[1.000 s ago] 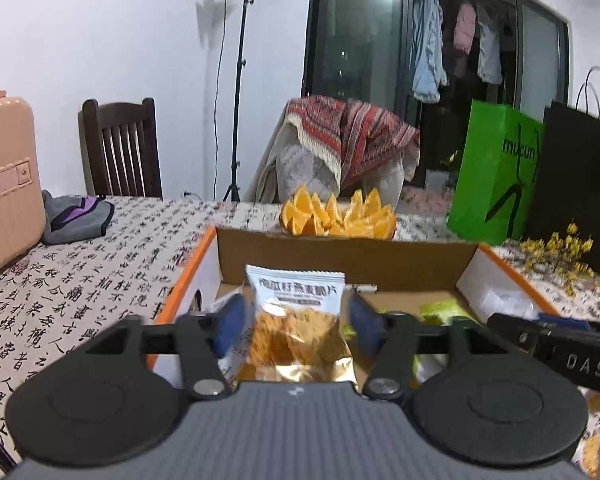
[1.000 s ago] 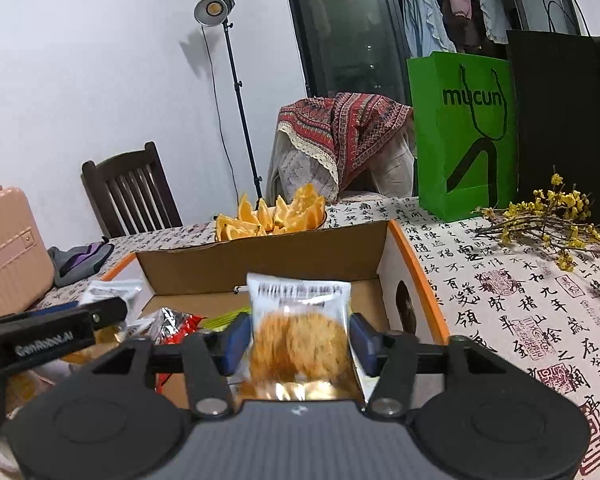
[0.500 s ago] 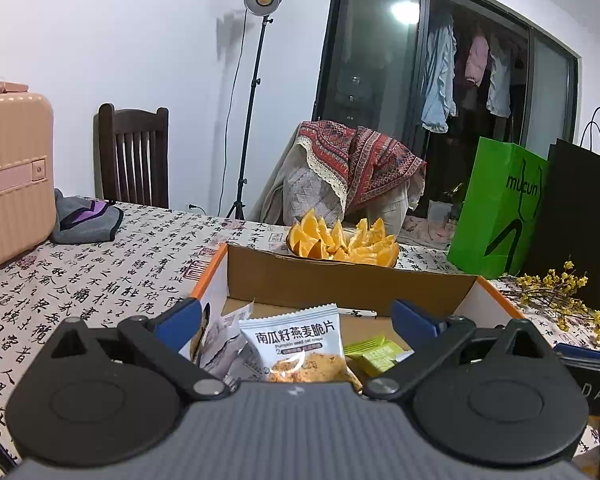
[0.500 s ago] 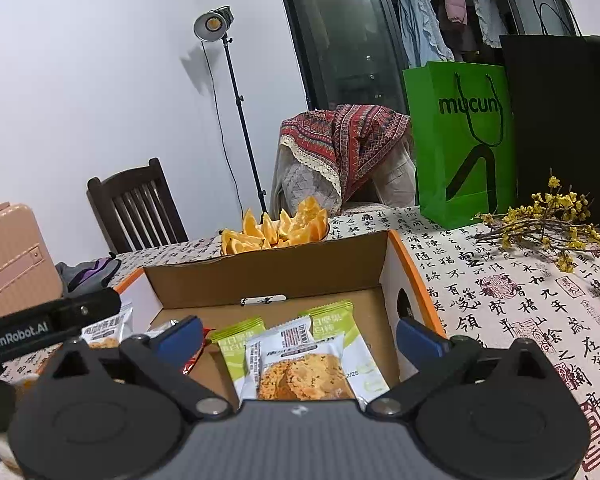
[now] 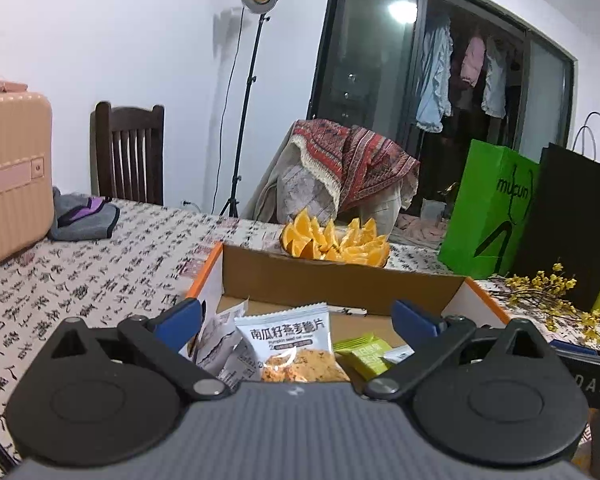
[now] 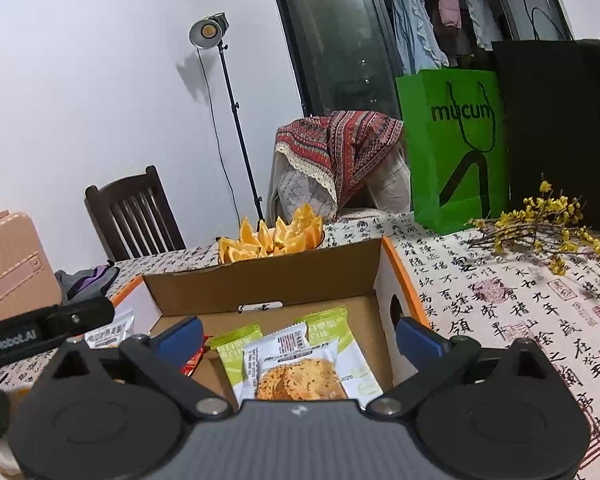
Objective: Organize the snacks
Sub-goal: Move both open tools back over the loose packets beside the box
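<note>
Both tools over the near edge of the cardboard box (image 6: 268, 276), aimed inward. Left gripper (image 5: 296, 320) spread wide, holding nothing; a pumpkin-crisp packet (image 5: 290, 344) leans upright at the box's left side. Right gripper (image 6: 298, 334) also apart and empty; its biscuit packet (image 6: 296, 364) lies flat on green packets (image 6: 328, 322) near the right wall, likely stacked to save floor space.

Sealed cracker packets (image 5: 290, 342) (image 6: 300, 364) lie inside the open cardboard box (image 6: 268, 276).
</note>
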### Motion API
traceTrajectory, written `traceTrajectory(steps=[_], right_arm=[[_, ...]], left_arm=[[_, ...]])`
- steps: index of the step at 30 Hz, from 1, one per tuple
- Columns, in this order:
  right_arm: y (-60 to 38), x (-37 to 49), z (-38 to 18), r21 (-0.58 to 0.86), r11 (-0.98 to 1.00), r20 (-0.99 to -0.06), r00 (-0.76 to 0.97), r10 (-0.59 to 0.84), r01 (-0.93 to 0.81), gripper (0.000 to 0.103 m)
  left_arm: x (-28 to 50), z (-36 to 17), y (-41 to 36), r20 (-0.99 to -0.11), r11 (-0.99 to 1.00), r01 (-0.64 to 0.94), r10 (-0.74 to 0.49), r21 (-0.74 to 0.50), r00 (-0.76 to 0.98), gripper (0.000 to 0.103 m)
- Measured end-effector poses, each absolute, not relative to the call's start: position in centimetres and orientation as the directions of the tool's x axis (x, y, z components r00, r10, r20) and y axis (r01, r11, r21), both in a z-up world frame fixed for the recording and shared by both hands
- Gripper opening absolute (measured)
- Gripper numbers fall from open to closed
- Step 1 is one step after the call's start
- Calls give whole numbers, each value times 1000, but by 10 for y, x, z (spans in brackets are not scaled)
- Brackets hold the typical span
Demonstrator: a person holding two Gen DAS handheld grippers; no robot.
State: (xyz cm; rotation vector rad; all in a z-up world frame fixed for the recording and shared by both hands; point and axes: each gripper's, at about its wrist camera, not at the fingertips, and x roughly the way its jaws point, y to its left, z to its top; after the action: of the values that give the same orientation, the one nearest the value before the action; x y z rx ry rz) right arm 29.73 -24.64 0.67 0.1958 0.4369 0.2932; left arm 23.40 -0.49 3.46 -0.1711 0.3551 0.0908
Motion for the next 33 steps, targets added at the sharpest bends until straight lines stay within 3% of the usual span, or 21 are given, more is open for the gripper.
traceTrajectory(steps=[17,33], right_arm=[[-258,246,30,185,949,-407,859,312,-257,103],[-278,200,-12,180,953,-526,794,303,-244,103]], left_arm=[[170,56,15,-377,979,-106,32,-176,925,103],[112,14,42,-437,985,-98,26,-144,899,103]])
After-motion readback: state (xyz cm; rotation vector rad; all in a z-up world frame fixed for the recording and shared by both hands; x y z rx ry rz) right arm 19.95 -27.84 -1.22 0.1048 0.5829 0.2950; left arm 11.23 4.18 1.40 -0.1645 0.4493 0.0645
